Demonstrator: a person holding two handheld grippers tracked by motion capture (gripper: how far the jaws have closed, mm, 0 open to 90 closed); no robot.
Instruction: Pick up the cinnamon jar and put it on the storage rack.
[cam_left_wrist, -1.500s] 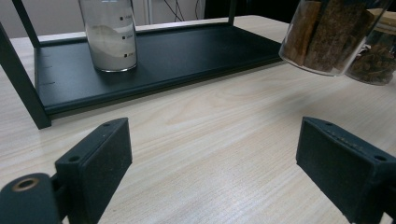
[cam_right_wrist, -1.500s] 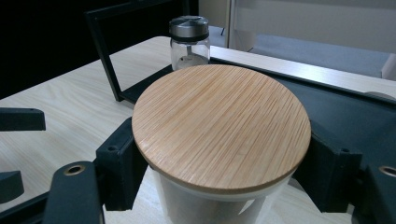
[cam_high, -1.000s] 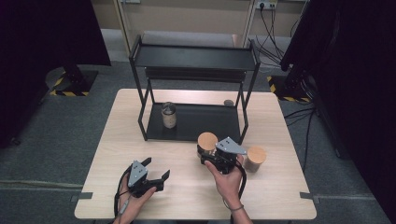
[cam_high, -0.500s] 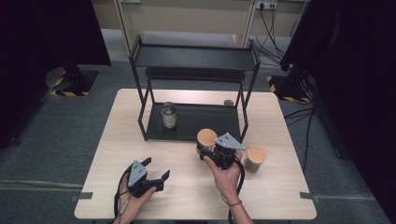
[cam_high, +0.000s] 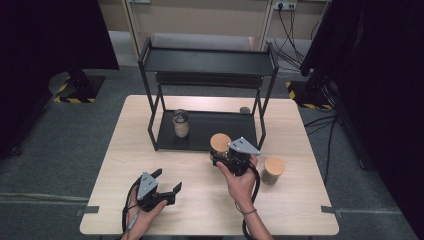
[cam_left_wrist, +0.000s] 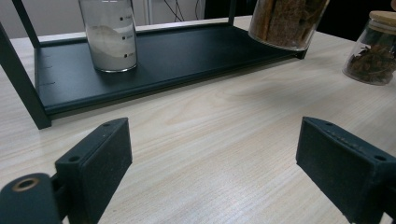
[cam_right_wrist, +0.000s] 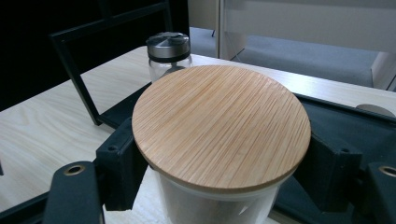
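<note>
From above, we see the right gripper (cam_high: 226, 159) has carried its jar (cam_high: 220, 143) forward to the rack's (cam_high: 208, 61) lower shelf edge, jaws clamped on it. The left gripper (cam_high: 166, 184) rests open, unmoved. Its own view shows spread jaws over bare table (cam_left_wrist: 224, 140). The right view shows the wooden lid (cam_right_wrist: 221, 126) between the jaws; shelving looks imminent.

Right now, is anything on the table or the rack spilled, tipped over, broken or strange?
Nothing stands out. The jar with the metal cap stands upright on the rack's lower shelf. The right claw holds a wooden-lidded jar upright at the shelf's front edge. Another jar stands upright on the table. No spill shows.
</note>
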